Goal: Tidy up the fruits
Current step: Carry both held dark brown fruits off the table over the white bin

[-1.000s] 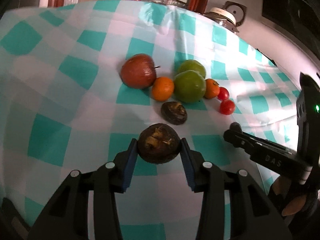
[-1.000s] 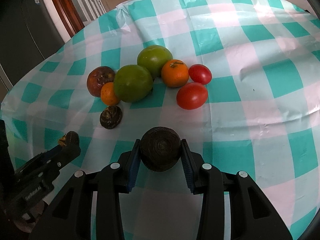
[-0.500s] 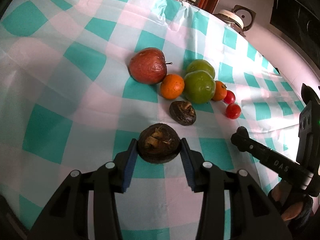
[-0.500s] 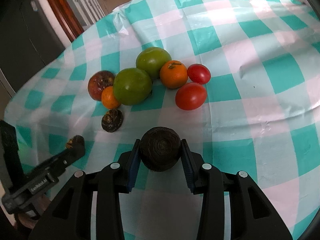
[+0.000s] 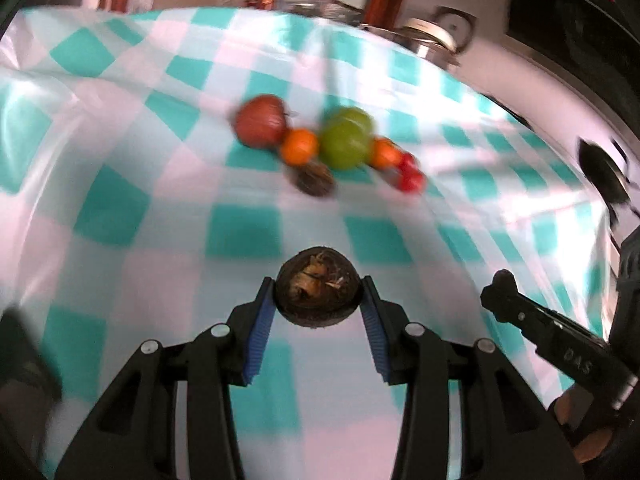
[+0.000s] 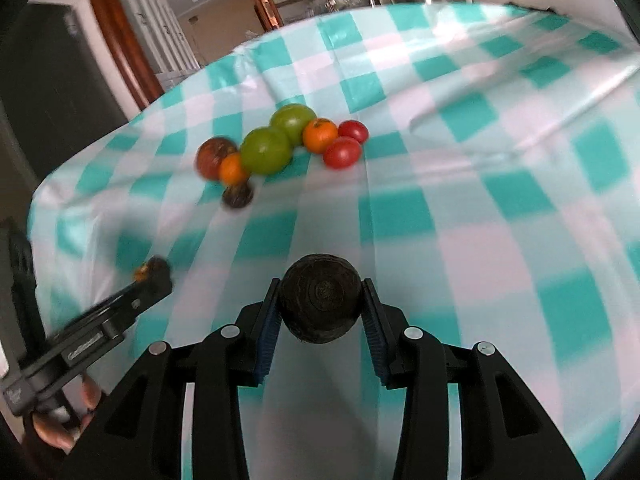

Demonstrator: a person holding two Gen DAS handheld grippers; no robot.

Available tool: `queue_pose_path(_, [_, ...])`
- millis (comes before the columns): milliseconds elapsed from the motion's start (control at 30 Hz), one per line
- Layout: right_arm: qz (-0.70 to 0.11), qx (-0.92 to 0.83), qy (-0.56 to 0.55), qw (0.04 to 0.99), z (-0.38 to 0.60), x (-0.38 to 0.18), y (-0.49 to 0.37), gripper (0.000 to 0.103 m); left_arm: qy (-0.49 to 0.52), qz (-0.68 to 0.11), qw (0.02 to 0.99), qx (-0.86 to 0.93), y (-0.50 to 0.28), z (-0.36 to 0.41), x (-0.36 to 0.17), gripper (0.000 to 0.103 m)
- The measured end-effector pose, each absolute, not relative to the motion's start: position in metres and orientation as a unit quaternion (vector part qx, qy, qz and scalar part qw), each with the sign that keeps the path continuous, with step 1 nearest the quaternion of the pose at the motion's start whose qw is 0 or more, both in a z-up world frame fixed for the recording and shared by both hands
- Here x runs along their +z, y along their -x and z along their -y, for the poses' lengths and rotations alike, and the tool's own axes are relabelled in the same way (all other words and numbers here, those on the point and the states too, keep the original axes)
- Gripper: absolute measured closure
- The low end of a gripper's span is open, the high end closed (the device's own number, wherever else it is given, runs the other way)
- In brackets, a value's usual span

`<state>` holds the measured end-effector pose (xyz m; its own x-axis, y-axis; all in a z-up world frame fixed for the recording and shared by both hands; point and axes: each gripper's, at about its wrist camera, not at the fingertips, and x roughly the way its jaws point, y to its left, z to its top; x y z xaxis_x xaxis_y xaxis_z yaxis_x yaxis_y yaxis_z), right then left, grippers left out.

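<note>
Nearest the camera, the left tool (image 5: pixel 318 294) pinches a dark brown round fruit (image 5: pixel 318 292) between its blue ribbed pads (image 5: pixel 259 332), raised above the surface (image 5: pixel 168 280). The right tool (image 6: pixel 320 306) likewise pinches a dark ringed fruit (image 6: pixel 320 304) across its widest part. Both fruits appear firm, light and rough-skinned (the left one shows a fibrous, dried scar on its face), so a grasp across the middle should hold without slipping; heavy pressure could split the skin.

The surface carries a glossy teal-and-white checked cloth (image 6: pixel 500 208), creased and probably slick under round items.

Farther off lies the fruit cluster: a third dark fruit (image 6: pixel 238 196), two oranges (image 6: pixel 320 135), two smooth green fruits (image 6: pixel 265 151), a dull red apple (image 5: pixel 261 126) and two glossy red tomatoes (image 6: pixel 342 152), which are soft and bruise easily. Motion blur makes it uncertain which of these touch.
</note>
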<state>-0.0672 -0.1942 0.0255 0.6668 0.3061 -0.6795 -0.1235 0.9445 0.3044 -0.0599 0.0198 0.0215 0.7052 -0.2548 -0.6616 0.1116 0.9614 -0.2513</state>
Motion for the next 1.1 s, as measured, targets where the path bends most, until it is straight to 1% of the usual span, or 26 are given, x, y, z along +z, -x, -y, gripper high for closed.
queue_pose_path(233, [-0.359, 0.093, -0.072, 0.926, 0.242, 0.044, 0.183, 0.064, 0.026, -0.365, 0.911, -0.188, 0.139, 0.058, 0.028, 0.060])
queue_pose_path(500, [-0.348, 0.023, -0.093, 0.932, 0.332, 0.043, 0.278, 0.064, -0.082, -0.356, 0.875, -0.317, 0.214, 0.167, 0.032, 0.060])
queue_pose_path(667, [-0.360, -0.045, -0.132, 0.922, 0.391, 0.023, 0.334, 0.064, -0.153, -0.331, 0.839, -0.403, 0.260, 0.226, 0.033, 0.060])
queue_pose_path(767, [-0.389, -0.093, -0.141, 0.905, 0.425, -0.001, 0.357, 0.064, -0.201, -0.329, 0.800, -0.459, 0.289, 0.266, 0.023, 0.060])
queue_pose_path(833, [-0.428, -0.131, -0.142, 0.883, 0.446, -0.024, 0.364, 0.064, -0.238, -0.340, 0.763, -0.495, 0.310, 0.294, 0.009, 0.060])
queue_pose_path(933, [-0.481, -0.162, -0.161, 0.846, 0.470, -0.056, 0.364, 0.064, -0.287, -0.375, 0.704, -0.530, 0.331, 0.332, -0.023, 0.060])
queue_pose_path(1100, [-0.569, -0.203, -0.123, 0.787, 0.494, -0.111, 0.346, 0.064, -0.346, -0.451, 0.626, -0.534, 0.344, 0.380, -0.091, 0.060])
